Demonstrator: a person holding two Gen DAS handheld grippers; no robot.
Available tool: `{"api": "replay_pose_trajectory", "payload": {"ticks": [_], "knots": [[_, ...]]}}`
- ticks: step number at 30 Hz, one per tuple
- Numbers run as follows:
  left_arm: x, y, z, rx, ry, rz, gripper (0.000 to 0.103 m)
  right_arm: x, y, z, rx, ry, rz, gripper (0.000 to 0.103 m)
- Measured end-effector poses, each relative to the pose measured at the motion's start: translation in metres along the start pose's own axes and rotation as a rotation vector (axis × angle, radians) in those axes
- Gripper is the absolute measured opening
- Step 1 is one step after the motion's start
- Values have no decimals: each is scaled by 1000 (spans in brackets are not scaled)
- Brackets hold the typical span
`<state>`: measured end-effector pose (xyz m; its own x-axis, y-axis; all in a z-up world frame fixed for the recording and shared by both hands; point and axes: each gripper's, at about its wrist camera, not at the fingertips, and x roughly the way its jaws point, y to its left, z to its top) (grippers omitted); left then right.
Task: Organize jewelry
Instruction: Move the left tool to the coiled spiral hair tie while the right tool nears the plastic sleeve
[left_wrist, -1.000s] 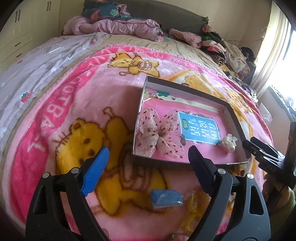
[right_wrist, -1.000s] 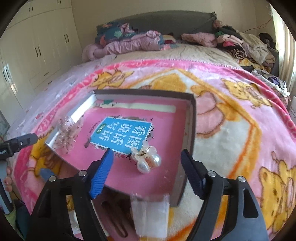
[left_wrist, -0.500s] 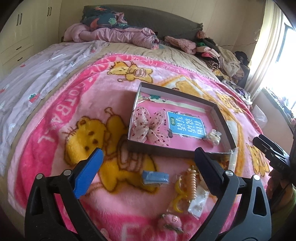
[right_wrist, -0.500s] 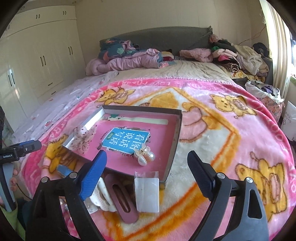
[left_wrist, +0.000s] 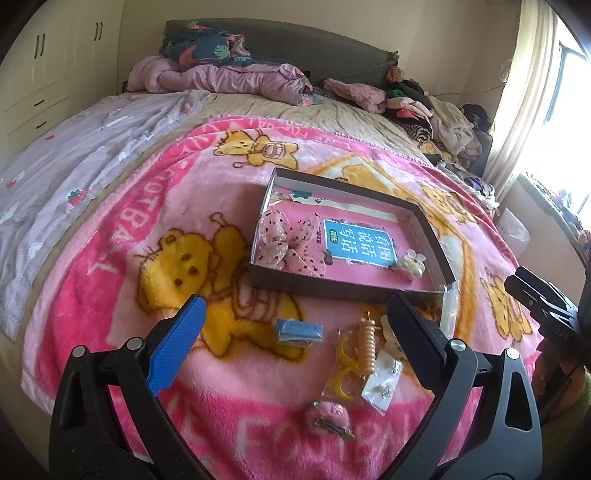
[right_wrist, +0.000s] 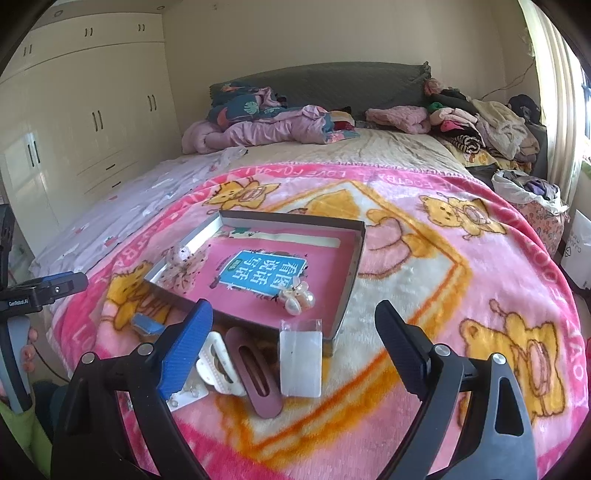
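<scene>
- Your left gripper (left_wrist: 295, 332) and right gripper (right_wrist: 291, 332) both gape wide, holding nothing.
- Nearest loose pieces: pink clip (left_wrist: 330, 418), maroon hair clip (right_wrist: 255, 373), blue clip (left_wrist: 299, 331). Come straight down and pinch the rigid body, not the blanket (left_wrist: 110, 258).
- Drop into the box (right_wrist: 352, 266) beside the bow (left_wrist: 290, 242).
</scene>
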<state>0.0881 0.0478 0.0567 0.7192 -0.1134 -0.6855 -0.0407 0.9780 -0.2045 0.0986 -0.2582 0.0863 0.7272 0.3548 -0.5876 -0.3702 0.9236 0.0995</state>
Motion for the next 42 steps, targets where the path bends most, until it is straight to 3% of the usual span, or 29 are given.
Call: {"api": "replay_pose_trajectory", "payload": {"ticks": [18,42], "knots": [[-5,-16,-22,41,28,-6,90,-11,12,-27,-42,37,32,87],[40,-57,-51,122,142,-42,90,13,-2,-65,-22,124,45,87]]}}
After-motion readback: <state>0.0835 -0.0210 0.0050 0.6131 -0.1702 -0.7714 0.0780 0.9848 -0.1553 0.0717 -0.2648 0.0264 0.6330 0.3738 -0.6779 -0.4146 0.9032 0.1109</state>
